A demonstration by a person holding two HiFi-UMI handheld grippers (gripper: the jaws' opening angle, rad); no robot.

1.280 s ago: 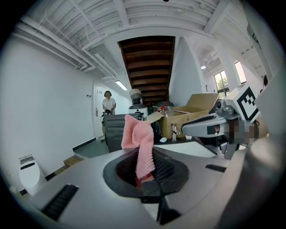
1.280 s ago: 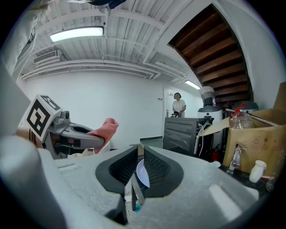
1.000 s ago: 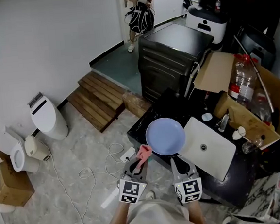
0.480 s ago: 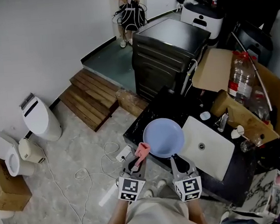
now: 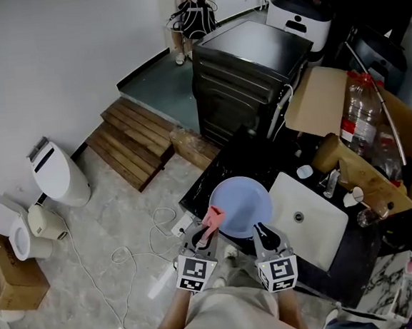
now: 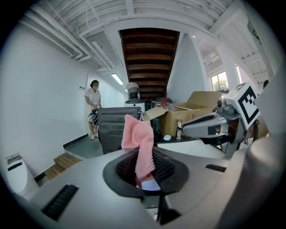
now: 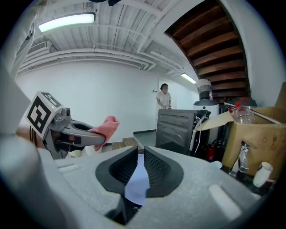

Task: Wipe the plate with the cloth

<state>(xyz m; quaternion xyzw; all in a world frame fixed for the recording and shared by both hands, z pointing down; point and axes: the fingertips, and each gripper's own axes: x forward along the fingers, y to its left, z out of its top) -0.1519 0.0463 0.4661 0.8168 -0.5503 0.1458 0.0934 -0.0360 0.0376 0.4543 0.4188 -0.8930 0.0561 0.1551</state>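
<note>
In the head view a pale blue plate (image 5: 242, 206) is held up over the front of the dark counter, its near rim in my right gripper (image 5: 259, 231), which is shut on it. The right gripper view shows the plate (image 7: 138, 179) edge-on between the jaws. My left gripper (image 5: 206, 230) is shut on a pink cloth (image 5: 212, 219), whose top lies at the plate's left rim. In the left gripper view the cloth (image 6: 140, 144) stands up from between the jaws.
A white sink (image 5: 304, 217) lies right of the plate in the black counter (image 5: 241, 158). Behind are a black cabinet (image 5: 244, 64), an open cardboard box (image 5: 346, 123) with a bottle, and a person (image 5: 189, 11). Wooden steps (image 5: 132, 141), a cable and toilets (image 5: 60, 173) are on the floor at left.
Both grippers, with the plate and the cloth, have stayed nearly in place; the view has shifted a little. The cloth now sits closer against the plate's left rim.
</note>
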